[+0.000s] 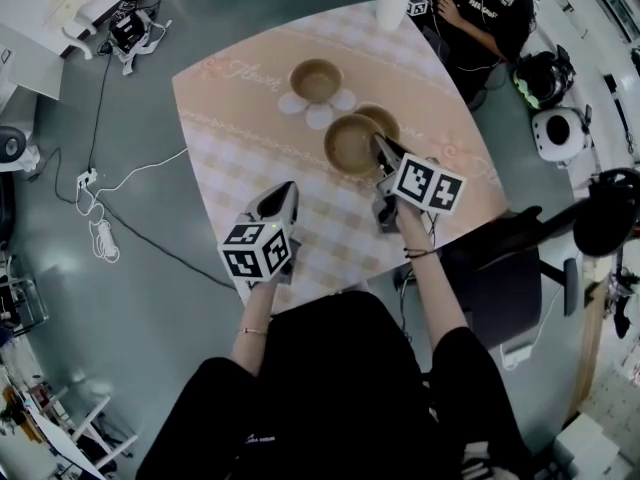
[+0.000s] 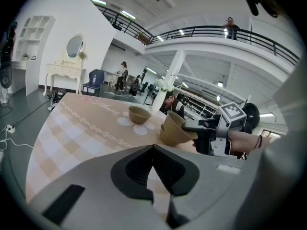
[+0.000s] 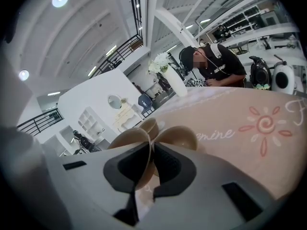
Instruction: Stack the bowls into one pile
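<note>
Three tan bowls are on or over the peach-clothed table (image 1: 240, 128). One bowl (image 1: 316, 79) stands alone on a white flower print at the far side. My right gripper (image 1: 380, 148) is shut on the near rim of a second bowl (image 1: 350, 144), which it holds tilted and lifted; the rim wall (image 3: 142, 152) runs between the pads. A third bowl (image 1: 386, 118) rests on the cloth just behind the held one, partly covered by it. My left gripper (image 1: 288, 192) hangs over the near left of the table, shut and holding nothing, a hand's width from the bowls.
A white vase of flowers (image 1: 392, 4) stands at the table's far edge, and a person (image 1: 492, 8) sits beyond it. A dark chair (image 1: 505, 258) is at the table's right side. Cables (image 1: 110, 183) lie on the floor to the left.
</note>
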`<state>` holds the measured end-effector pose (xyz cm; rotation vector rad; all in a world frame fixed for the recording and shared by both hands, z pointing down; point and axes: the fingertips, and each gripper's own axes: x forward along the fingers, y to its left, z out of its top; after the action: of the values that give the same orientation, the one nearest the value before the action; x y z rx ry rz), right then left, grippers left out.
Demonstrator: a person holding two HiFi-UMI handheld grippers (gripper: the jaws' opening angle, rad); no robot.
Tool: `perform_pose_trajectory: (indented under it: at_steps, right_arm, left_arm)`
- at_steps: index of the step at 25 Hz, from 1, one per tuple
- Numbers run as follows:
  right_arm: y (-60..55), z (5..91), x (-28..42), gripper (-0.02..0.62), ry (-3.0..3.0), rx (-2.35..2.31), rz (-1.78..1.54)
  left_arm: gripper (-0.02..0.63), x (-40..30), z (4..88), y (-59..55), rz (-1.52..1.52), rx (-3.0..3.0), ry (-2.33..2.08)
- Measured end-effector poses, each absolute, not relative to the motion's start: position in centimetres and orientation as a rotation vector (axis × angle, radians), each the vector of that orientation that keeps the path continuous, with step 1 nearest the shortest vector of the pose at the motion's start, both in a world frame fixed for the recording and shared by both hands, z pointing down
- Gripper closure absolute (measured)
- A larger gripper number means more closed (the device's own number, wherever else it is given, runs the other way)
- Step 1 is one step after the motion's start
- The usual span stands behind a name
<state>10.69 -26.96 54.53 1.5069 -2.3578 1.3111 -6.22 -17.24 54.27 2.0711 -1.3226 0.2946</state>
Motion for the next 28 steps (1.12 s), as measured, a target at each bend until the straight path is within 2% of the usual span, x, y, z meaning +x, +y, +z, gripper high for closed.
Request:
perform_pose_trajectory:
  at_steps: [16,28]
  right_arm:
    - [-29.9,55.5,15.1,0.572,-2.251,1.686,1.295]
    - [-31.0,57.2,15.4,0.557,-2.168,1.642,1.112]
  left_arm:
    - [0.609,-3.6,55.1,-18.9,0.314,2.094,-1.254]
    - [0.609,-3.0,55.9,-19.4,0.325,2.074,-1.234]
